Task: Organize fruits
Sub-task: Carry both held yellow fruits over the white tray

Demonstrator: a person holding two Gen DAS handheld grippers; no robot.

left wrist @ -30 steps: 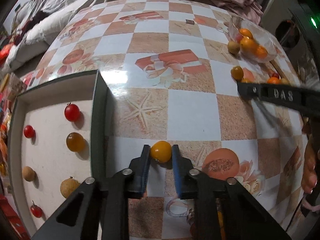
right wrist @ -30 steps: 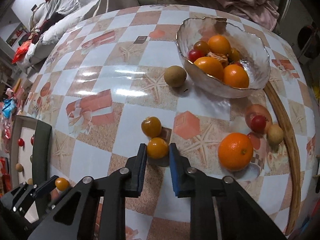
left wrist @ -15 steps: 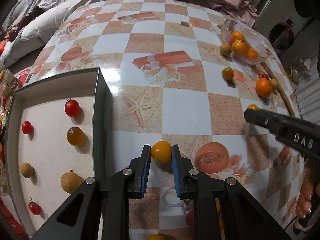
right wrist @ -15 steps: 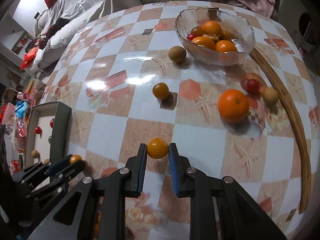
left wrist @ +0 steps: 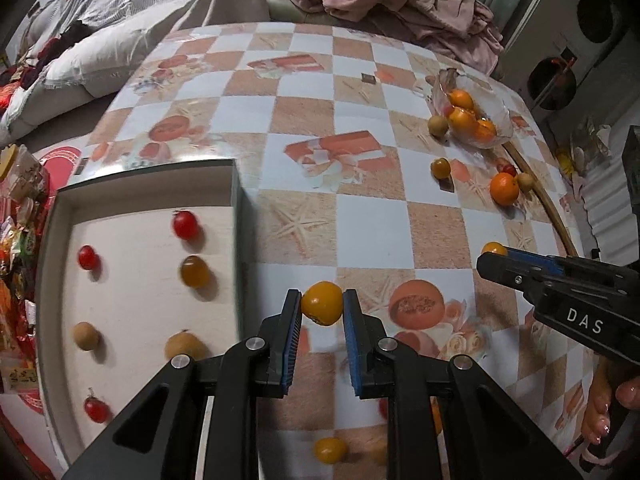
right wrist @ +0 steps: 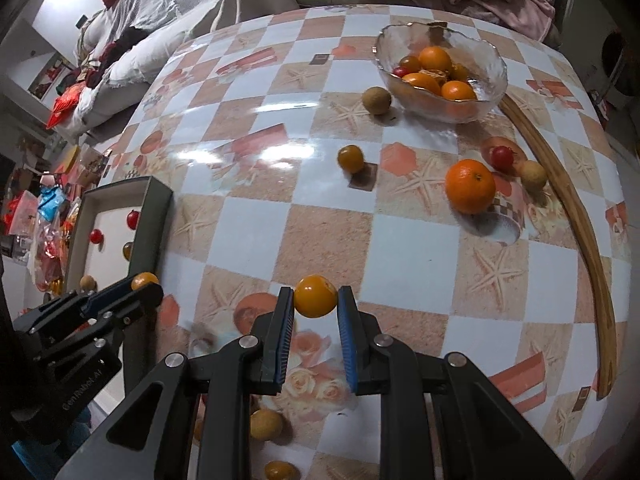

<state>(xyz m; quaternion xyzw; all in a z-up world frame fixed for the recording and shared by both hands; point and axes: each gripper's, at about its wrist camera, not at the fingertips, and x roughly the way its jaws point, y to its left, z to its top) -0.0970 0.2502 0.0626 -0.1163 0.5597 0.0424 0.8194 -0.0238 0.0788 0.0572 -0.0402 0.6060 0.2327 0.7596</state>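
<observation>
Black left gripper (left wrist: 322, 312) has blue-padded fingers (left wrist: 292, 332), silver screws.

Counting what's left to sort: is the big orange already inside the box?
No, the big orange sits on the table near the glass bowl, far from the box.

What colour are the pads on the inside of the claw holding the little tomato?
Blue, ribbed pads on black arms, clearest in the right wrist view, clamped on a yellow-orange tomato.
</observation>
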